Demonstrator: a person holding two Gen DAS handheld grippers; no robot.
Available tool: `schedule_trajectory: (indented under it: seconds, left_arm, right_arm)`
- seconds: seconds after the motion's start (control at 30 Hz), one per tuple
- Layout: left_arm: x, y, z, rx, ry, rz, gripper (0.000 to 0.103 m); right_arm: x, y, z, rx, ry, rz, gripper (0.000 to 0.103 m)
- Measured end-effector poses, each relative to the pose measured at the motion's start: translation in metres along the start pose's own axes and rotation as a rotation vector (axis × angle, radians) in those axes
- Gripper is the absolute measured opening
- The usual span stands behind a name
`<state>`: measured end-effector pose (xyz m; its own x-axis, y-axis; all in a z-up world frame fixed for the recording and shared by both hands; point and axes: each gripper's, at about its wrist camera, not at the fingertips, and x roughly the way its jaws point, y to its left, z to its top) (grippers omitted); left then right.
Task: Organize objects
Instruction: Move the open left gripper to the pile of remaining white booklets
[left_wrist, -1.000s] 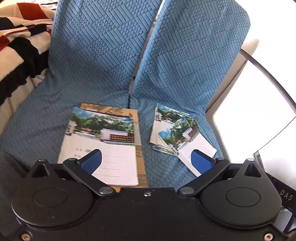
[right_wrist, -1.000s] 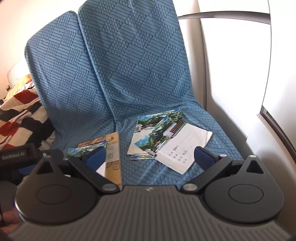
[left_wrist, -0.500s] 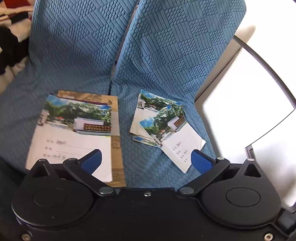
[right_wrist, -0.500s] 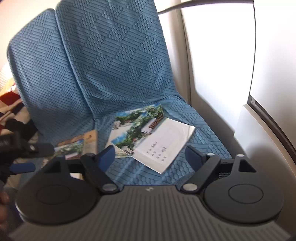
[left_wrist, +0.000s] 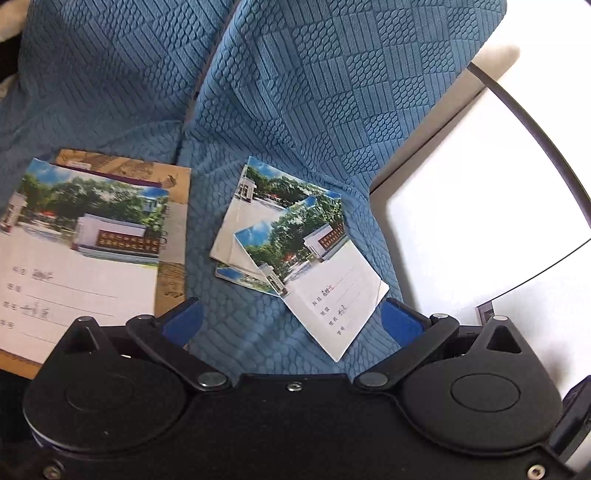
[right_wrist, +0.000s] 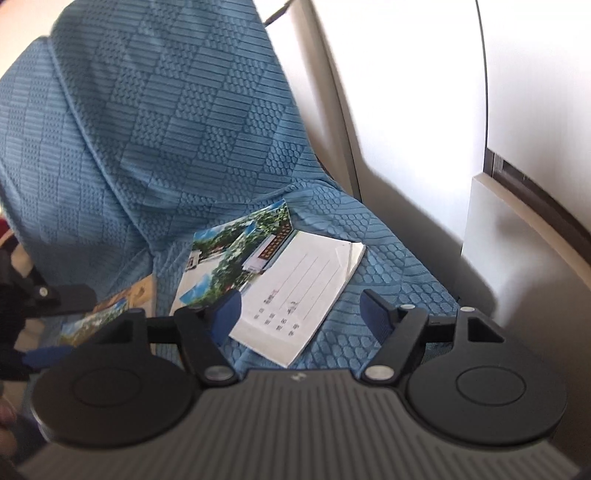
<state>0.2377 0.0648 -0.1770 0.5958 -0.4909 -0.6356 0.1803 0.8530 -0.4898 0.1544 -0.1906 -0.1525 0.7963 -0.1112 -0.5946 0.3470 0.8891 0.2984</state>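
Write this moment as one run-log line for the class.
right hand-held gripper: closing, above skewed notebook pile, no contact | left hand-held gripper: open, empty | left notebook stack: untouched

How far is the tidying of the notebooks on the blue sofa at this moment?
Done: one notebook lies squarely on the brown book, a neat pile. In hand: nothing yet; the left claw is open and empty, and the right claw is closing with the corner of the top loose notebook between its jaws, not pressed. Left: the loose notebooks lie fanned and crooked on the sofa cover.
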Motion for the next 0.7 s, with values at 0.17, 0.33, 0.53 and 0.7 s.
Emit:
schedule_trajectory:
  seconds: [0.17,0.33,0.53,0.7]
  left_arm:
    - [0.029,0.000,0.001,-0.028,0.065,-0.026,0.099]
    - [0.058,0.006,0.001,-0.082,0.110,-0.057,0.089]
    - [0.086,0.013,0.004,-0.135,0.147,-0.066,0.078]
    - [0.108,0.019,0.005,-0.190,0.189,-0.102,0.065]
  right_arm:
    - [0.021,-0.013,0.007,0.048,0.008,0.011,0.070]
    - [0.039,-0.014,0.013,0.097,-0.040,0.040,0.042]
    - [0.073,-0.017,0.023,0.151,-0.012,0.025,0.024]
    - [0.094,-0.020,0.021,0.180,0.043,0.025,0.023]
